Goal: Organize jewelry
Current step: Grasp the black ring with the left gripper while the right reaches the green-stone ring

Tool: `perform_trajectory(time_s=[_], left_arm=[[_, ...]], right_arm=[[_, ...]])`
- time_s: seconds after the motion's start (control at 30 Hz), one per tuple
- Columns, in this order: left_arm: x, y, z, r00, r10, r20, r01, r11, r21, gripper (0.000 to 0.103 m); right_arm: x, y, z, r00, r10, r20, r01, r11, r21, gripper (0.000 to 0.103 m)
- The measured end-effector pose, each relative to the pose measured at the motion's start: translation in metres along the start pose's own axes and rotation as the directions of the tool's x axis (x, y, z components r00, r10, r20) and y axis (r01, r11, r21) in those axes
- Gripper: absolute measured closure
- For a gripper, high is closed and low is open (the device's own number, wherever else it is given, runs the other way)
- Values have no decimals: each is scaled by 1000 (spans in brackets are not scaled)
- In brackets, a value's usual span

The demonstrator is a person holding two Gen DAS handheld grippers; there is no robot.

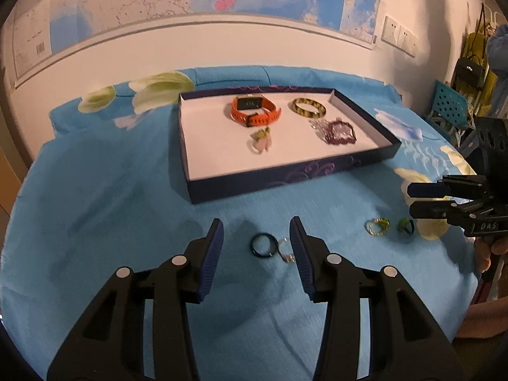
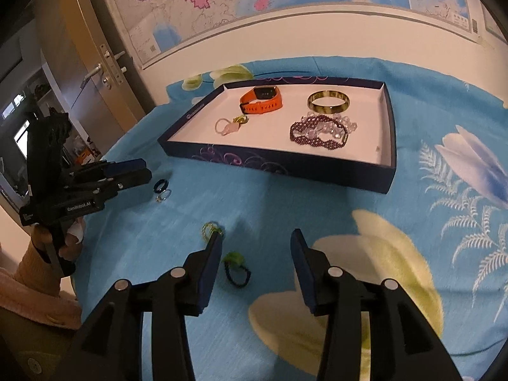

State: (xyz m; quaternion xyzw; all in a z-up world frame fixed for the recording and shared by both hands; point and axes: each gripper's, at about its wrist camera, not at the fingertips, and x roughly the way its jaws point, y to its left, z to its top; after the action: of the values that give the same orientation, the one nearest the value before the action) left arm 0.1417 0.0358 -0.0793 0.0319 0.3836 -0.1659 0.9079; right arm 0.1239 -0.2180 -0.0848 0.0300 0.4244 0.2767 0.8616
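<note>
Left gripper [image 1: 257, 231]: fingers spread, empty; between them on the blue cloth [image 1: 127, 206], a dark ring [image 1: 262, 245] and a thin ring [image 1: 284, 250] by the right finger.

Right gripper [image 2: 255, 247]: fingers spread, empty; a green-topped ring [image 2: 236, 268] lies just inside the left finger, a wire ring [image 2: 211, 230] at its tip.

Tray [image 1: 285, 177], beyond both sets of fingers: orange watch [image 1: 254, 111], pink charm [image 1: 261, 141], bangle [image 1: 309, 107], purple bracelet [image 1: 340, 131].

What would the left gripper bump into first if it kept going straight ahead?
Probably the dark blue ring, lying on the blue cloth right between the open fingers of the left gripper, with a small silver ring beside it. Beyond them sits the box. Depth is hard to judge.
</note>
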Motion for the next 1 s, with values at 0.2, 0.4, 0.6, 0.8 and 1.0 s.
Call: perform_trajectory(time_s=[0.2,0.4,0.6,0.8,1.0], left_arm=[[6,-6,-5,999,19,-27,-19,1000,0,60],[4,-8,-6,999,39,-26,-39,999,16,61],[4,-2,-9,997,59,-41,-58,998,23,64],[3,-1,-12,996,65,-56,-62,997,49,67],[10,-8,-11,996,55,-74,-49,995,85,68]], right_arm=[[1,6,-6,1000,-6,-5,6,1000,-6,60],[0,5,-10,1000,-7,-9,7,1000,2,60],[3,8,-13,1000,-21,-23,21,1000,-8,60],[6,10,-14,1000,-16,-27,16,1000,-9,60],[7,11,-13,999,-21,-25,21,1000,-11,61]])
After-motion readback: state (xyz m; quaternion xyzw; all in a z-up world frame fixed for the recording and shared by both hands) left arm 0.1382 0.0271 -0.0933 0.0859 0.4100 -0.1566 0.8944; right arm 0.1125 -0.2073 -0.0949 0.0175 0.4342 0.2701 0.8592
